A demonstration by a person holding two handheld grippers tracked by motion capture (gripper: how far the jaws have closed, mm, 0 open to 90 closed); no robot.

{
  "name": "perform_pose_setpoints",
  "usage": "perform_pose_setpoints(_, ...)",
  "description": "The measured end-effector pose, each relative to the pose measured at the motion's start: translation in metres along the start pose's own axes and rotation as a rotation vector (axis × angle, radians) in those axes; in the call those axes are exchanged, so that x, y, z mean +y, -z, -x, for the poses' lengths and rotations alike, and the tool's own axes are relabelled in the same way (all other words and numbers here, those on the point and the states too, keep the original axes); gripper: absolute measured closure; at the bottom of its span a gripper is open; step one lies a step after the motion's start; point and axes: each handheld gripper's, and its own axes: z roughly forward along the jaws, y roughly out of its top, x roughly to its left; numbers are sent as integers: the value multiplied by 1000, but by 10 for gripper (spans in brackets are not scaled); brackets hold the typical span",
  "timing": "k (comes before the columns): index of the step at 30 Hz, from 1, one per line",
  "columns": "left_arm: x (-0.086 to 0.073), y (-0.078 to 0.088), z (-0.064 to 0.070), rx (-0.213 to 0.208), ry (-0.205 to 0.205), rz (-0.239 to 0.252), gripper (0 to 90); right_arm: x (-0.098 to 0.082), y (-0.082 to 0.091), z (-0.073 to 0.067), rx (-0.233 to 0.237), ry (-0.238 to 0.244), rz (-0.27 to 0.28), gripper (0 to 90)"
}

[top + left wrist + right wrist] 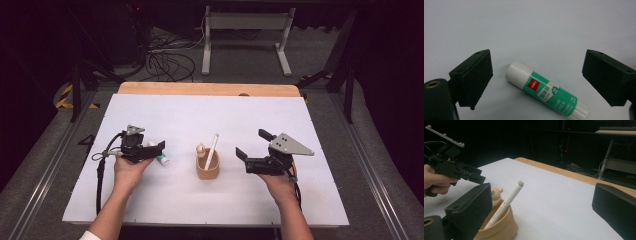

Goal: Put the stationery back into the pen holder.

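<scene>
Green-and-white glue stick (pixel 547 93) is lying flat on the white desk (pixel 230 115), low in the centre of the left gripper view, its white cap pointing toward the upper left of that frame. In the high view it is peeking out at centre left, just beside the left hand-held gripper (pixel 159 148). That gripper is hovering right over it, jaws spread wide, one pad on each side and neither one touching the tube.

Now for the grasp: the stick is sitting slantwise between the pads, so I'd judge a small twist of the hand would square them to its long sides. Coming lower and closing on the green label's middle looks safest, since a round tube can roll or squirt out of an off-centre pinch.

Right of it in the high view, the tan cup (pixel 208 168) is standing mid-frame with a white pen (pixel 211 150) leaning in it. The right hand-held gripper (pixel 254 145) is waiting beside the cup, jaws apart, holding nothing.
</scene>
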Motion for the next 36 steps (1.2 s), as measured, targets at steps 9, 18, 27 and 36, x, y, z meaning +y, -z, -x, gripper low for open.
perform_pose_setpoints(9, -4, -10, -3, 40, 21, -26, 150, 0, -1, -1, 2, 0, -9, 39)
perform_pose_setpoints(18, -7, -25, -3, 45, 42, -115, 162, -1, -2, -1, -2, 0, -17, 40)
perform_pose_setpoints(27, -8, -30, -1, 55, 39, -132, 217, -1, -2, -1, -3, -5, -20, 42)
perform_pose_setpoints(36, -7, -30, 0, 35, 2, -132, 299, -1, -3, -2, -2, 0, -24, 44)
